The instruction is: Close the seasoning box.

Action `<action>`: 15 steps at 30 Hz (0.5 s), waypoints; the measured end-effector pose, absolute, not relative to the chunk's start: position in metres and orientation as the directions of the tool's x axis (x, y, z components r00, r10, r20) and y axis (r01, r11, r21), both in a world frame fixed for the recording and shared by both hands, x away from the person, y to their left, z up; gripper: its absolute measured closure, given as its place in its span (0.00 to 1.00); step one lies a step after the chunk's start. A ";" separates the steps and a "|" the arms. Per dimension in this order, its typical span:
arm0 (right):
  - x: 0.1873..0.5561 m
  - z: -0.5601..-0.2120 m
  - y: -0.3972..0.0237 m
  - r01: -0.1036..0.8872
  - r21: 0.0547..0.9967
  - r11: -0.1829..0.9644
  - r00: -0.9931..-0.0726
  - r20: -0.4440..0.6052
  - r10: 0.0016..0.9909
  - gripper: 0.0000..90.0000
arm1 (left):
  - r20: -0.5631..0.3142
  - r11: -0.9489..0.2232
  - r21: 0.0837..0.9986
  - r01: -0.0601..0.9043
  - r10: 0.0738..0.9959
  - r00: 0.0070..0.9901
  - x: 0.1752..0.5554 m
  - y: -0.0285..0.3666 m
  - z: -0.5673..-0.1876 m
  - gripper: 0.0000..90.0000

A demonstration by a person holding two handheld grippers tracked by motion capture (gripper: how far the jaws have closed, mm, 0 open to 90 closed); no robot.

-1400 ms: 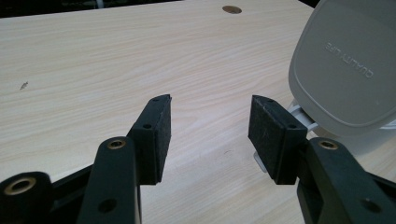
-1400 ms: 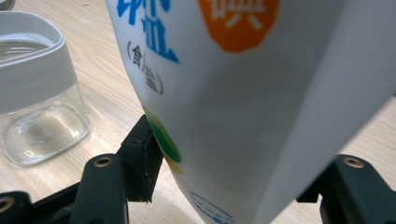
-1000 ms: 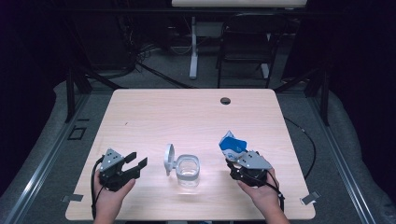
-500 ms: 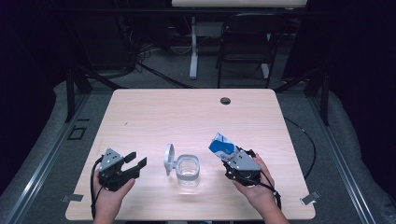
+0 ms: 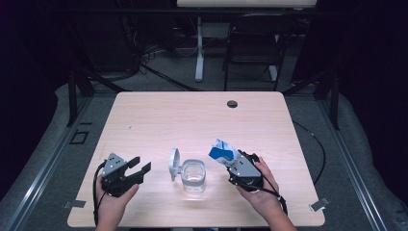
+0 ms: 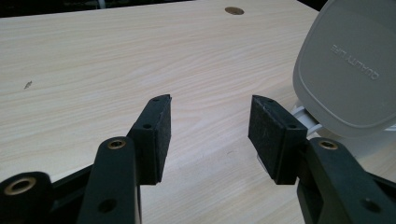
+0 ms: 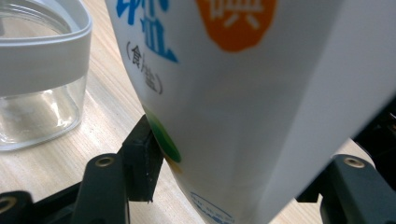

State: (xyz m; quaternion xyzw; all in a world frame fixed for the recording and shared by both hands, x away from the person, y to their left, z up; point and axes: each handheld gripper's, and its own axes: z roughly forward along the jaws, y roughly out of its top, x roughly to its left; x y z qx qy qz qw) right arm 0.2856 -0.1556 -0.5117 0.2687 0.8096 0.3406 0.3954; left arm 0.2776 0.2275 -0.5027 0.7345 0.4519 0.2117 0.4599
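The white, blue-printed salt pouch [image 5: 222, 150], pinched by the right gripper [image 5: 234, 162], is being carried toward the open clear glass jar [image 5: 194, 176], judged next for tipping, while the left gripper [image 5: 136, 168] waits with fingers spread.

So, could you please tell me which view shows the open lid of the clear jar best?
The left gripper view: the grey lid stands close, lettering visible. The high view shows the lid small beside the jar. The right gripper view shows the jar's rim.
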 end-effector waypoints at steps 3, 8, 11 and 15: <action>0.285 -0.512 -0.153 0.158 0.763 0.627 -0.544 -0.463 0.700 0.43 | -0.106 -0.167 0.867 0.470 0.859 0.501 0.278 0.228 -0.503 0.55; 0.286 -0.513 -0.149 0.146 0.762 0.631 -0.547 -0.470 0.693 0.43 | -0.106 -0.167 0.866 0.471 0.860 0.499 0.278 0.228 -0.503 0.55; 0.286 -0.513 -0.147 0.138 0.754 0.642 -0.544 -0.484 0.685 0.43 | -0.105 -0.168 0.866 0.470 0.860 0.500 0.278 0.227 -0.503 0.55; 0.286 -0.512 -0.144 0.132 0.742 0.658 -0.540 -0.502 0.675 0.43 | -0.108 -0.165 0.867 0.471 0.860 0.499 0.278 0.228 -0.503 0.55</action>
